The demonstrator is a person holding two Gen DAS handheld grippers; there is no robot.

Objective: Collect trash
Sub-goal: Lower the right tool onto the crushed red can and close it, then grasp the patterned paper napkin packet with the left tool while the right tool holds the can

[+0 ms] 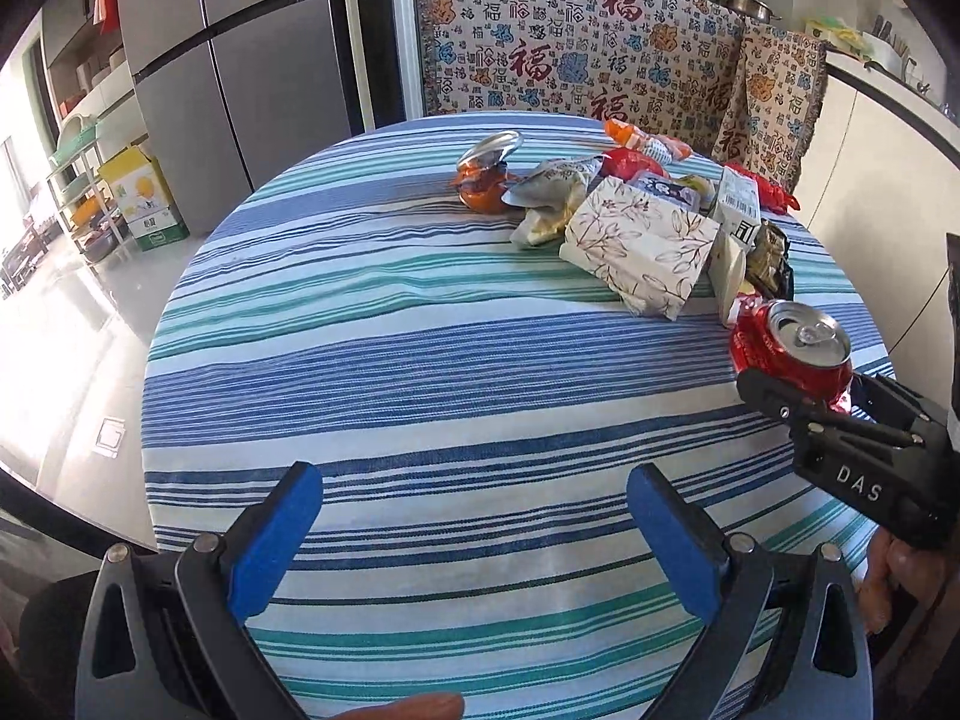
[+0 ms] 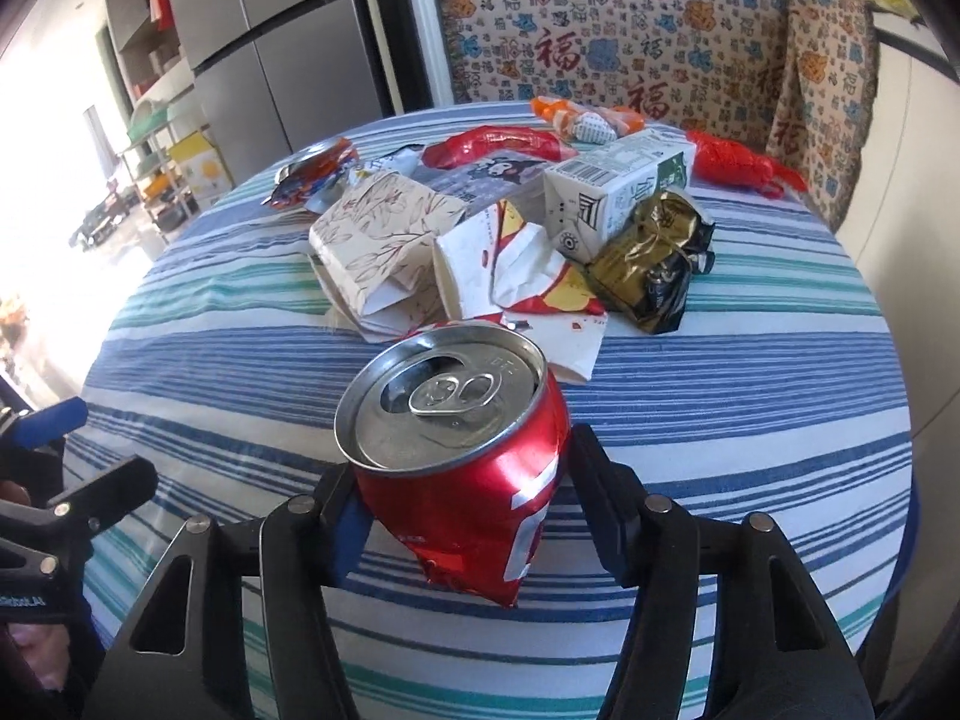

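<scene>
My right gripper (image 2: pixel 462 480) is shut on a crushed red soda can (image 2: pixel 462 456) and holds it above the striped table (image 2: pixel 750 372); the can also shows in the left wrist view (image 1: pixel 792 348), with the right gripper (image 1: pixel 804 396) at the right edge. My left gripper (image 1: pixel 474 516) is open and empty over the near part of the table (image 1: pixel 420 360). A pile of trash lies at the far right of the table: a leaf-print paper bag (image 1: pixel 642 240) (image 2: pixel 378 234), a white milk carton (image 2: pixel 612 192), a gold-black wrapper (image 2: pixel 654 258), a red wrapper (image 2: pixel 498 144) and an orange packet (image 1: pixel 486 174).
A sofa with a patterned cover (image 1: pixel 576 42) stands behind the table. A grey fridge (image 1: pixel 240 60) and a rack with a yellow box (image 1: pixel 144 198) stand at the left. A white counter (image 1: pixel 888 120) runs along the right.
</scene>
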